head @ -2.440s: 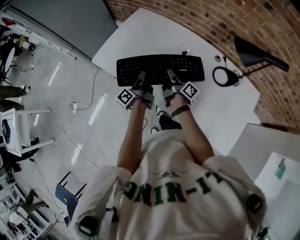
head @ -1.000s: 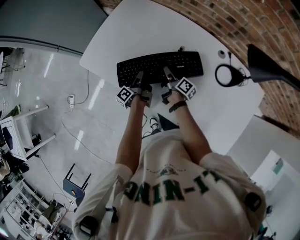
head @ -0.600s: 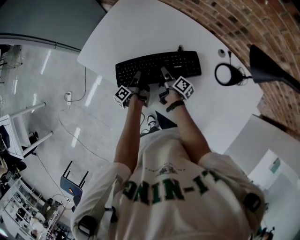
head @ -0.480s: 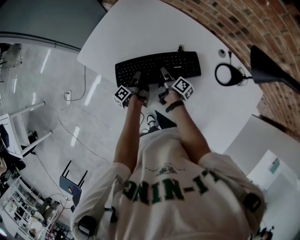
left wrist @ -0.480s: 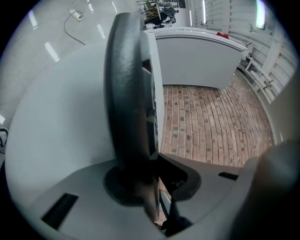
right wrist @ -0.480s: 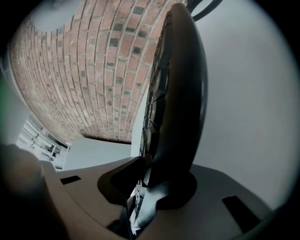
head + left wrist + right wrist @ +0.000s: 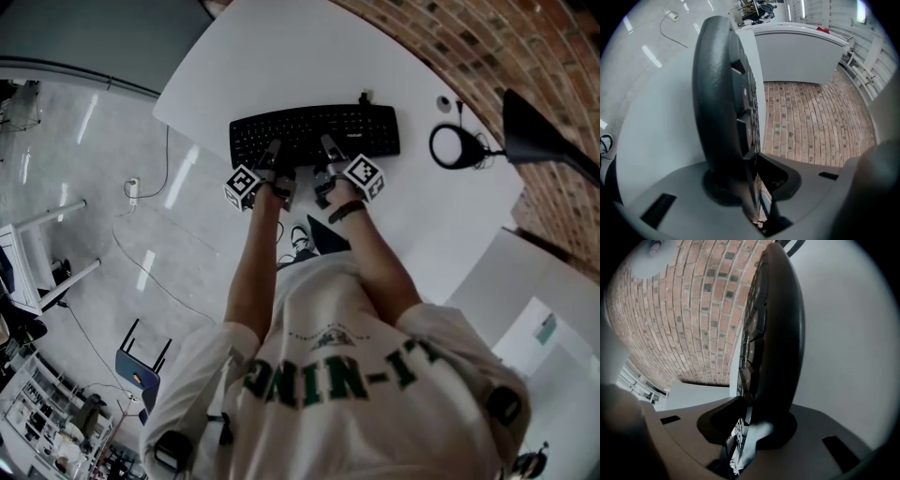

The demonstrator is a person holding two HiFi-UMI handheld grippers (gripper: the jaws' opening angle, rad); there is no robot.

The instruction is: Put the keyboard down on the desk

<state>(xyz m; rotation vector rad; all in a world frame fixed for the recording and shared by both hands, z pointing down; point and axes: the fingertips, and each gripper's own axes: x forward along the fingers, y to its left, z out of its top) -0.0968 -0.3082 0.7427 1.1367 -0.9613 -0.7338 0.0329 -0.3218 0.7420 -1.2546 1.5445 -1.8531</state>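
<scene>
The black keyboard (image 7: 314,131) is over the white desk (image 7: 281,56), its long side towards me and its front edge near the desk's edge. My left gripper (image 7: 275,157) is shut on the keyboard's front edge left of the middle. My right gripper (image 7: 327,152) grips the same edge right of the middle, and its jaws are opening with the keyboard between them. In the left gripper view the keyboard (image 7: 719,93) stands edge-on in the left gripper (image 7: 752,187). The right gripper view shows the keyboard (image 7: 778,333) edge-on in the right gripper (image 7: 745,427). Whether the keyboard rests on the desk I cannot tell.
A black desk lamp with a ring-shaped base (image 7: 454,148) and dark head (image 7: 544,141) stands at the desk's right. A brick wall (image 7: 525,37) runs behind. A cable (image 7: 141,192) lies on the floor at the left, and another white table (image 7: 525,281) is at the right.
The view has shifted a little. The keyboard and both grippers sit slightly farther up and left in the picture, still joined at the keyboard's front edge.
</scene>
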